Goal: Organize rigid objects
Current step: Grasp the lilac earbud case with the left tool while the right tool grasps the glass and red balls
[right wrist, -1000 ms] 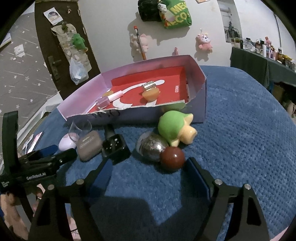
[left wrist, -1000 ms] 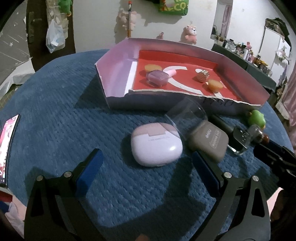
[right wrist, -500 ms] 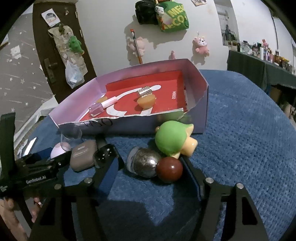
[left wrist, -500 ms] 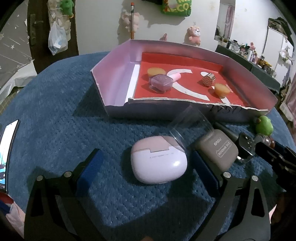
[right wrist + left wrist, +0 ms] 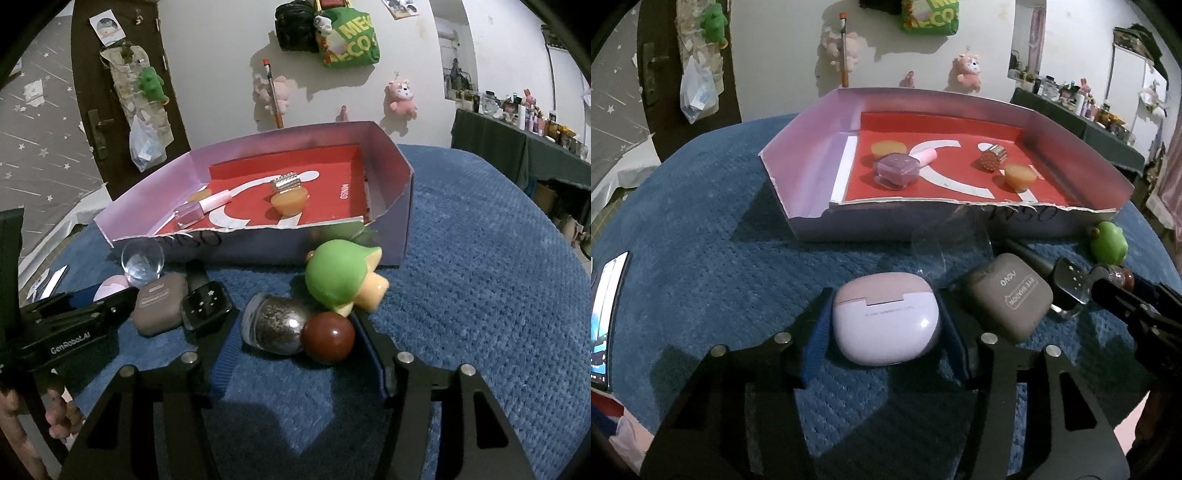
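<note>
My left gripper (image 5: 884,334) has its blue pads closed against both sides of the pink-and-lilac earbud case (image 5: 884,315), which rests on the blue cloth. My right gripper (image 5: 297,341) has its pads against a glitter bottle with a dark red round cap (image 5: 295,328), lying on its side. Behind it lies a green toy (image 5: 338,273). The pink box with a red floor (image 5: 960,218) stands beyond; in it lie a purple bottle (image 5: 897,170), two orange pieces and a metallic cube (image 5: 991,157).
A grey eye-shadow case (image 5: 1008,295), a clear cup (image 5: 951,245) and a black bottle with a clear star cap (image 5: 205,304) lie between the two grippers. A phone (image 5: 607,317) lies at the table's left edge. The blue cloth (image 5: 498,277) covers the round table.
Both grippers moved forward and closed: the left one onto the earbud case, the right one onto the glitter bottle. The objects have not been lifted.
</note>
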